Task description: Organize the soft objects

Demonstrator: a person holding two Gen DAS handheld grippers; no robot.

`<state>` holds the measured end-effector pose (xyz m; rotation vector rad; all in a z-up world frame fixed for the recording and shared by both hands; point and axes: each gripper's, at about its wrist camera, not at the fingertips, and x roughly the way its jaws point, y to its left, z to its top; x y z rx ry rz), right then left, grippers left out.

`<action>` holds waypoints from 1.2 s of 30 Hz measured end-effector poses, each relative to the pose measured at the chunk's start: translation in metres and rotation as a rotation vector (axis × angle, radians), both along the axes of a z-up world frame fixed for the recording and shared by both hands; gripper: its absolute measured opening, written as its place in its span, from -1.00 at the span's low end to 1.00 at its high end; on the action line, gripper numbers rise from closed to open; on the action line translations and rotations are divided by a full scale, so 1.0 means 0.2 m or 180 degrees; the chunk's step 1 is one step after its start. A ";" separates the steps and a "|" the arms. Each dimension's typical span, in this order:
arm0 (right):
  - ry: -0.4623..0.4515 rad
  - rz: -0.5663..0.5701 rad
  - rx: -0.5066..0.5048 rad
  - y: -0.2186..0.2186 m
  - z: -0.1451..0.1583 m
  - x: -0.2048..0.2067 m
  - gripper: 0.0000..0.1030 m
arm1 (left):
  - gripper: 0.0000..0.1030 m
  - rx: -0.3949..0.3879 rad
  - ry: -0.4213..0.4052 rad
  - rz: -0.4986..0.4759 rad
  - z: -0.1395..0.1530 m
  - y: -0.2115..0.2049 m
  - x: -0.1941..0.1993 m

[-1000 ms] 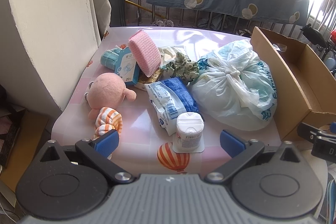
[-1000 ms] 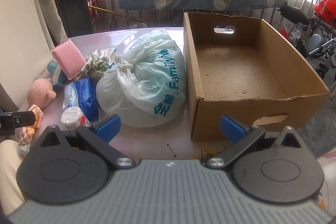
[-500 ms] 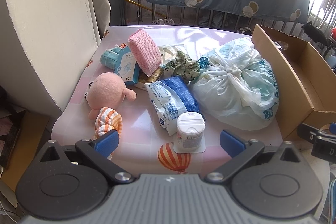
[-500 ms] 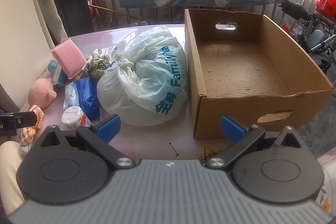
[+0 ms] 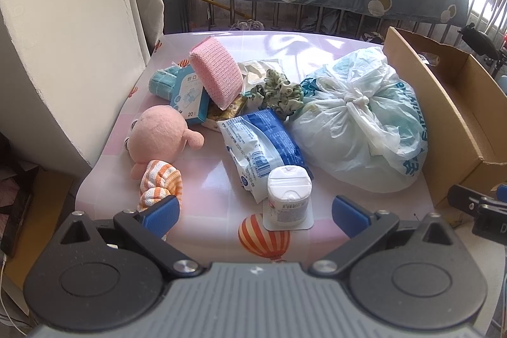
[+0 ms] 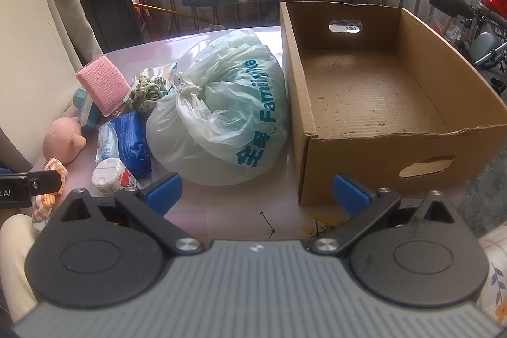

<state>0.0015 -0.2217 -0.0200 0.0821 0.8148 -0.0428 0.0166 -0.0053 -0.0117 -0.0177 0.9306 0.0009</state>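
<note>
Both my claws wide and empty, short of the pile.

My left gripper (image 5: 255,213) and right gripper (image 6: 256,190) hover; soft things crowd left of the empty cardboard box (image 6: 374,91). Grabbing the knotted plastic bag (image 6: 221,116) could tear it or drag the wipes pack (image 5: 263,144) off.

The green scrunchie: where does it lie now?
In the left wrist view the scrunchie lies mid-table, between the pink sponge and the tied plastic bag.

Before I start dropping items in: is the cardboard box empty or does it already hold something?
Empty. The right wrist view shows the cardboard box with its bare floor exposed, only small specks on it.
</note>
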 end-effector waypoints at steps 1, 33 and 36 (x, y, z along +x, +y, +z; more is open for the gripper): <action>-0.0014 0.0013 0.0019 0.00 0.00 0.00 0.98 | 0.99 0.0002 -0.0004 0.0001 0.00 0.00 0.00; -0.0569 0.0892 0.1045 0.16 0.13 0.31 0.90 | 0.84 -0.0093 -0.0712 0.0238 0.00 0.37 0.04; -0.0647 0.1291 0.1193 0.19 0.28 0.48 0.88 | 0.76 0.0103 -0.0906 0.0173 0.01 0.34 0.15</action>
